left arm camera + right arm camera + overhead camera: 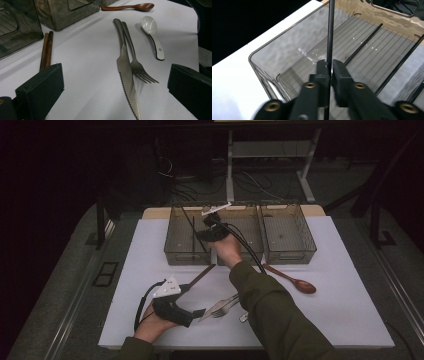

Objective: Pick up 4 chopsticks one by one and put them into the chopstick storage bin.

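Note:
My right gripper (pixel 211 226) (pixel 331 63) hangs over the left clear bin (pixel 172 254) (pixel 265 53), pointing down into it. A thin black chopstick (pixel 330 30) runs upright between its jaws, lying against one pad with a sliver of gap at the other. Two more black chopsticks (pixel 364 41) lie on the bin's ribbed floor. My left gripper (pixel 192 300) (pixel 115 72) rests low on the white table near the front, jaws wide open and holding nothing. Between its jaws on the table lie a serrated knife (pixel 126 75) (pixel 220 304) and a fork (pixel 136 62).
A white ceramic spoon (pixel 152 32) lies beside the fork. A brown wooden spoon (pixel 295 281) (pixel 130 7) lies in front of the right bin (pixel 290 255). A pair of brown chopsticks (pixel 46 50) (pixel 202 274) lies before the left bin. A middle bin (pixel 252 227) stands between.

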Motion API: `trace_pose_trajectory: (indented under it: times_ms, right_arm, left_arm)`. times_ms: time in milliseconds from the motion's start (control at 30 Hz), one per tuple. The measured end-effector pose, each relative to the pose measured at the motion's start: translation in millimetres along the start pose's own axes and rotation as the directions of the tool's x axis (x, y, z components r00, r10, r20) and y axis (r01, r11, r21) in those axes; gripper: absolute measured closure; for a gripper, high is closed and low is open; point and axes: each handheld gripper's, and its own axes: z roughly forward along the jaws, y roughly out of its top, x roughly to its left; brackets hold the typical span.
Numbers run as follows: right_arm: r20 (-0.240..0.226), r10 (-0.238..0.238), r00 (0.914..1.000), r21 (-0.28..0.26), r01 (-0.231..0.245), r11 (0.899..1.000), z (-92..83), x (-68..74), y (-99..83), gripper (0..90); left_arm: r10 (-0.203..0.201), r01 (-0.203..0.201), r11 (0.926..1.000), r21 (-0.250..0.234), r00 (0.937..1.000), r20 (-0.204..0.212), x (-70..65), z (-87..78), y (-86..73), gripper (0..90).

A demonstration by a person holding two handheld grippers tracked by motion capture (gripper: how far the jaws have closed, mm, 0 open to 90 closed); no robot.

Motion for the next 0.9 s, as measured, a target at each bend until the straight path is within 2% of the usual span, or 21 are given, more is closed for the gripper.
trace_pose_trajectory:
  times_ms: [167,333,533,667,900]
  right_arm:
    - [0.001,-0.012,0.9999,-0.027,0.012,1.0,-5.5,0.5,3.1,66.0]
    - [-0.024,-0.019,0.9995,-0.043,0.018,0.999,-15.2,-0.3,5.7,55.7]
    - [-0.06,-0.02,0.998,-0.064,0.016,0.998,-31.3,-2.1,6.6,48.8]
    - [-0.068,-0.049,0.9965,-0.06,0.045,0.997,-41.5,-3.3,5.0,46.0]
    - [-0.092,-0.07,0.9933,-0.08,0.063,0.995,-64.5,-8.3,-1.6,41.2]
  left_arm:
    - [0.0,0.0,1.0,0.001,1.0,0.001,-0.2,0.4,-0.1,0.0]
    - [0.005,-0.005,1.0,0.007,1.0,0.002,0.2,0.0,-0.2,0.0]
    - [0.005,-0.005,1.0,0.008,1.0,-0.001,0.3,0.0,-0.3,0.0]
    - [0.005,-0.005,0.9999,0.01,1.0,-0.002,0.3,0.0,-0.4,0.0]
    - [0.013,-0.012,0.9998,0.017,0.9999,-0.004,0.9,-0.2,-0.5,0.0]
